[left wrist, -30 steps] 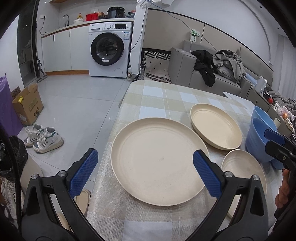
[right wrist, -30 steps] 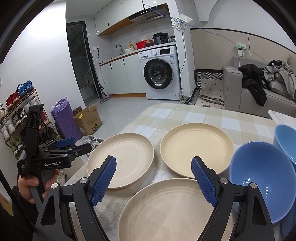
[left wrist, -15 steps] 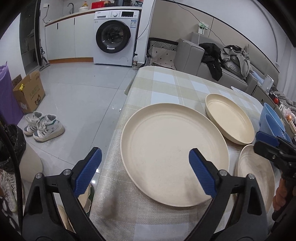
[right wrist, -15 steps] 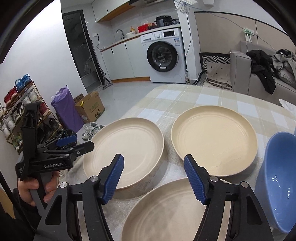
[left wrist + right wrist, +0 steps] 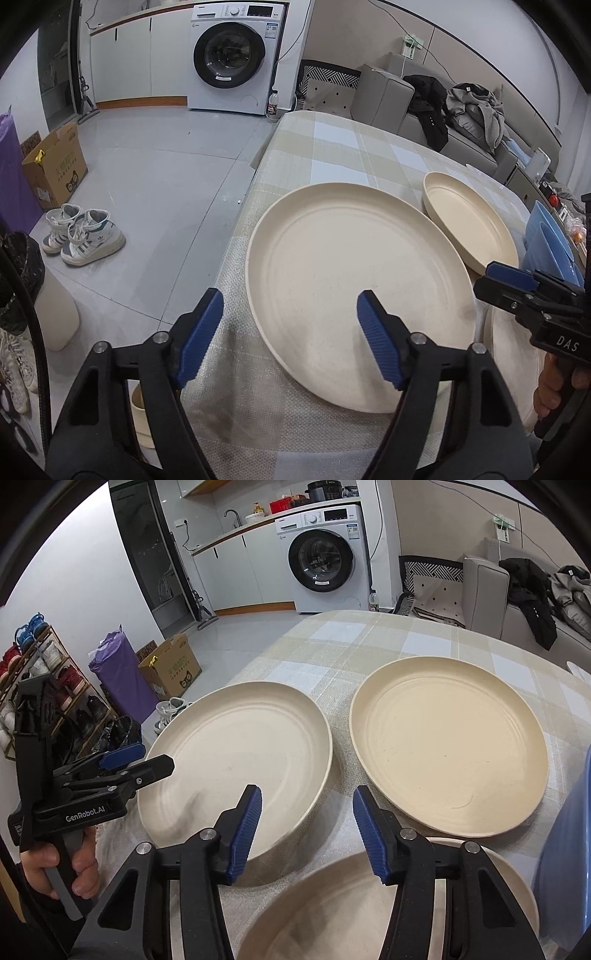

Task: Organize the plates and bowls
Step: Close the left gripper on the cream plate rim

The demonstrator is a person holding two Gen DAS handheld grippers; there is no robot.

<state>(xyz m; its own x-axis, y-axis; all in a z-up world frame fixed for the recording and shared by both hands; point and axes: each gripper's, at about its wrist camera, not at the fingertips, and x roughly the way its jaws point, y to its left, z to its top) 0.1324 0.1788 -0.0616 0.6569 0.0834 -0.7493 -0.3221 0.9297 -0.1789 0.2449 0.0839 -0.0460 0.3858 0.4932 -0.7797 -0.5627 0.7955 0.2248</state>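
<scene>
A large cream plate [image 5: 354, 273] lies at the table's left edge; it also shows in the right wrist view [image 5: 236, 753]. A second cream plate [image 5: 469, 229] [image 5: 447, 746] lies beyond it. A third cream plate [image 5: 332, 912] [image 5: 513, 362] lies nearest, under my right gripper. Blue bowls [image 5: 550, 243] [image 5: 565, 853] stand at the right. My left gripper [image 5: 290, 338] is open and empty, its jaws straddling the large plate's near left rim. My right gripper [image 5: 306, 830] is open and empty, above the third plate's far rim.
The table has a checked beige cloth [image 5: 351, 147]; its left edge drops to the floor. On the floor are sneakers [image 5: 85, 236], a cardboard box [image 5: 55, 170] and a purple bag [image 5: 118, 679]. A washing machine [image 5: 232, 55] and a sofa [image 5: 424, 103] stand behind.
Both grippers moved forward and down toward the plates and their jaws narrowed a little. The left gripper now straddles the large plate's rim.
</scene>
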